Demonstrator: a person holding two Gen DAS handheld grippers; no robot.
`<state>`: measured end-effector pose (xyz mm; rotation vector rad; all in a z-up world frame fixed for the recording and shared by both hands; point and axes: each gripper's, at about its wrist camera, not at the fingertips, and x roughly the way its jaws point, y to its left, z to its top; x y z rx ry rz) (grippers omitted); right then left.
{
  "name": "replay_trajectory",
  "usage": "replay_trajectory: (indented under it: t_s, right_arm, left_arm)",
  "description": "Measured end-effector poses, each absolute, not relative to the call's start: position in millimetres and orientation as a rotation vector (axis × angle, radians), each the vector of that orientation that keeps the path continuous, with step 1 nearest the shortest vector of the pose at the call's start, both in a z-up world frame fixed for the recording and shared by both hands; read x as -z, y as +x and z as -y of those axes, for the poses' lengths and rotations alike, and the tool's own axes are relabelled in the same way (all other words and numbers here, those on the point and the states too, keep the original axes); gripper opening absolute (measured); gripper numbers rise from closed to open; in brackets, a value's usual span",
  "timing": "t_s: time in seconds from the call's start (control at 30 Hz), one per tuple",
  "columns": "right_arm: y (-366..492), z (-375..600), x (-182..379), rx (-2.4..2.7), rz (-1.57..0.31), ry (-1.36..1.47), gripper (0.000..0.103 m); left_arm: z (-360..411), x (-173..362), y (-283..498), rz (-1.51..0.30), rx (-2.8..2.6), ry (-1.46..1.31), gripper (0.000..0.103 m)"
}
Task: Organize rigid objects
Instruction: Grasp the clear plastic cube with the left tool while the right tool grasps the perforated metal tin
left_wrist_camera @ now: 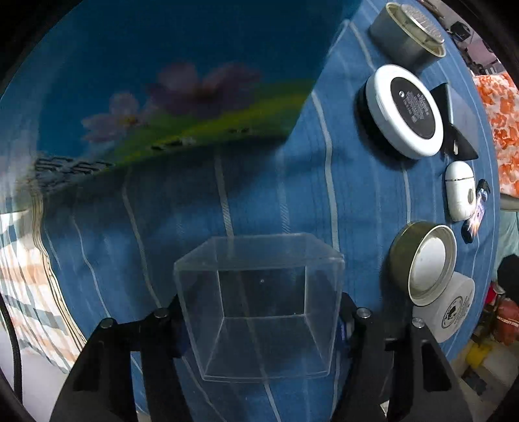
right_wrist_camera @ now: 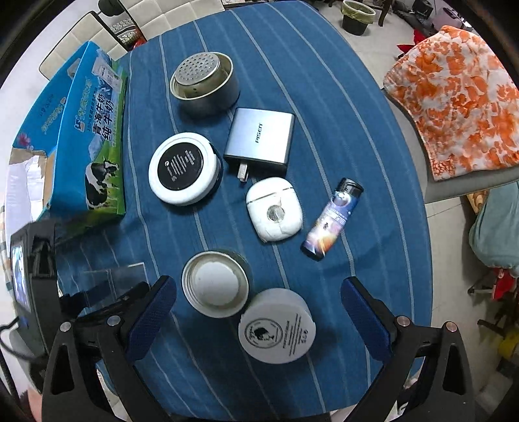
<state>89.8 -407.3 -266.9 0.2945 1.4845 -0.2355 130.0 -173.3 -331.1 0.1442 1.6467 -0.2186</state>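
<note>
A clear plastic cube box (left_wrist_camera: pixel 259 308) stands on the blue striped tablecloth (left_wrist_camera: pixel 292 181). My left gripper (left_wrist_camera: pixel 261 305) is shut on it, one pad on each side wall. The right gripper (right_wrist_camera: pixel 258 285) hangs open above the cloth, its blue pads (right_wrist_camera: pixel 152 311) apart from everything. Below it lie an open round tin (right_wrist_camera: pixel 215 284) and a white jar (right_wrist_camera: pixel 277 326). Farther off are a white earbud case (right_wrist_camera: pixel 274 209), a lighter (right_wrist_camera: pixel 332 220), a grey charger (right_wrist_camera: pixel 259 139), a white round case with a black label (right_wrist_camera: pixel 183 168) and a metal cup (right_wrist_camera: pixel 204 84).
A blue and green milk carton (right_wrist_camera: pixel 87 139) lies along the table's left side, close behind the clear box (right_wrist_camera: pixel 110 276). A chair draped with an orange-and-white cloth (right_wrist_camera: pixel 454 97) stands at the right. A bin (right_wrist_camera: pixel 356 16) sits on the floor beyond the table.
</note>
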Motion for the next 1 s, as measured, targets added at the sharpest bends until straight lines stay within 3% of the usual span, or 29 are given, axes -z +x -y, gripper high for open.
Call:
replay_trajectory:
  t_s: [0.17,0.5,0.63,0.7,1.0]
  right_arm:
    - [106.8,409.3,255.5,0.19,-1.487,0.342,0.103]
    - [193.8,422.6,207.3,0.165,-1.395,0.378,0.103]
    - [241.5,428.5,221.2,0.195,-1.405,0.373,0.101]
    - [265.3,430.6,236.5,0.206,-1.438,0.374,0.095]
    - [318.3,419.6,296.0,0.223,-1.573,0.359,0.093]
  left_arm:
    - [166.7,313.4,121.3,-1.595,0.195,0.124,0.061]
    - [140.5,162.4,165.3,-1.332,0.124,0.064,0.061]
    - [143.0,165.4,214.4,-1.279,0.06,0.062,0.061]
    - [140.9,176.8,238.3,-1.295,0.043,0.049,0.061]
    - [144.9,213.9,269.9,-1.388,0.014,0.023,0.061]
